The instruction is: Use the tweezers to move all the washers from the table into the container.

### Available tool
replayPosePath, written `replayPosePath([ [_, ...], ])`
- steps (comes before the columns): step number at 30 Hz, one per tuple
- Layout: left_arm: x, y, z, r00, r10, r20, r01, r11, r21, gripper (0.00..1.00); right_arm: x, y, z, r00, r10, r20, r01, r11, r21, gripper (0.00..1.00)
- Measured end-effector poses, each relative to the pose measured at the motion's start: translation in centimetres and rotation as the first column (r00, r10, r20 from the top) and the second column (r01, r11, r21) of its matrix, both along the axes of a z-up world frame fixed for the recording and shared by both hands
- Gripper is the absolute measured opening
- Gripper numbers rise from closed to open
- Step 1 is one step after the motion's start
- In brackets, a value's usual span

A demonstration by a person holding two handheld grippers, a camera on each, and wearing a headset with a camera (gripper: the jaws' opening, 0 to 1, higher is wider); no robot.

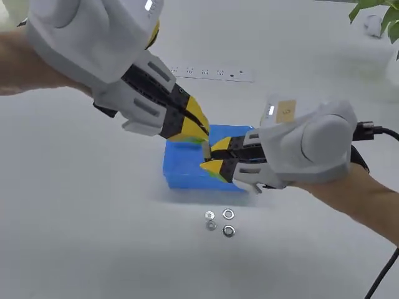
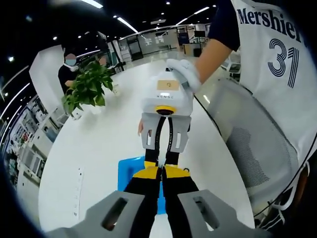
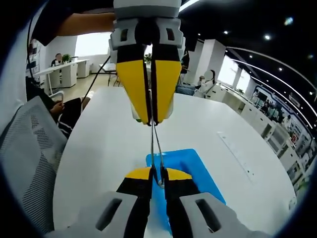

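Note:
Thin metal tweezers (image 3: 154,148) span between the two grippers, which meet tip to tip over a blue container (image 1: 184,171). My left gripper (image 1: 203,134) reaches down from the upper left and is shut on the tweezers' joined end. My right gripper (image 1: 206,161) comes in from the right, shut on the tweezers' legs, as its own view shows at its tips (image 3: 157,176). Several small silver washers (image 1: 219,222) lie in a cluster on the white table just in front of the container. In the left gripper view my left gripper (image 2: 161,172) faces the right one above the container (image 2: 126,171).
A white power strip (image 1: 212,73) lies behind the container. A potted plant (image 1: 380,15) stands at the far right corner. The right gripper's black cable (image 1: 383,274) trails off at the lower right. A mesh chair (image 2: 247,144) stands beside the table.

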State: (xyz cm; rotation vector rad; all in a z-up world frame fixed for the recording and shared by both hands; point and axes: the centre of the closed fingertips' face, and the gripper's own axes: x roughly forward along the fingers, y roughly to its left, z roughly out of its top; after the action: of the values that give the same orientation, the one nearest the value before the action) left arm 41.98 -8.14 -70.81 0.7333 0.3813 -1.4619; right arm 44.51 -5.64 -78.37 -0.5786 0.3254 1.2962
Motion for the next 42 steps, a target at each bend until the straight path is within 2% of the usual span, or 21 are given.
replayPosePath([
  [5, 1.8, 0.1, -0.5, 1.000, 0.005, 0.007, -0.005, 1.000, 0.003, 0.05, 1.9, 0.0, -0.5, 1.000, -0.008, 0.001, 0.008, 1.000, -0.001, 0.10],
  [10, 3.4, 0.2, -1.6, 1.000, 0.014, -0.015, -0.014, 1.000, 0.003, 0.05, 3.1, 0.1, -1.7, 1.000, -0.006, -0.013, 0.006, 1.000, -0.012, 0.10],
  [12, 4.0, 0.2, -2.2, 1.000, 0.020, -0.022, -0.020, 1.000, 0.008, 0.05, 3.8, 0.1, -2.3, 1.000, -0.015, -0.024, 0.015, 1.000, -0.015, 0.10],
  [14, 5.1, 0.4, -3.3, 0.999, 0.023, -0.031, -0.022, 1.000, 0.013, 0.05, 4.2, 0.2, -3.0, 0.999, -0.017, -0.031, 0.017, 1.000, -0.022, 0.10],
  [16, 5.4, 0.4, -4.1, 0.999, 0.021, -0.036, -0.020, 1.000, 0.023, 0.05, 4.5, 0.2, -3.7, 0.999, -0.023, -0.044, 0.022, 0.999, -0.030, 0.10],
  [21, 5.7, 0.2, -5.7, 0.998, 0.015, -0.064, -0.012, 0.999, 0.043, 0.05, 4.7, 0.1, -5.7, 0.997, -0.017, -0.073, 0.012, 0.998, -0.063, 0.10],
  [25, 6.1, 0.2, -6.5, 0.997, 0.024, -0.078, -0.020, 0.999, 0.042, 0.05, 4.9, -0.1, -6.4, 0.994, -0.032, -0.101, 0.026, 0.998, -0.063, 0.10],
  [30, 6.3, 0.3, -6.9, 0.994, 0.042, -0.098, -0.038, 0.999, 0.035, 0.05, 5.0, -0.2, -6.9, 0.991, -0.045, -0.124, 0.038, 0.997, -0.061, 0.10],
  [42, 5.9, 0.3, -7.3, 0.993, 0.037, -0.109, -0.032, 0.998, 0.051, 0.05, 4.8, -0.1, -7.4, 0.988, -0.061, -0.141, 0.052, 0.996, -0.068, 0.11],
])
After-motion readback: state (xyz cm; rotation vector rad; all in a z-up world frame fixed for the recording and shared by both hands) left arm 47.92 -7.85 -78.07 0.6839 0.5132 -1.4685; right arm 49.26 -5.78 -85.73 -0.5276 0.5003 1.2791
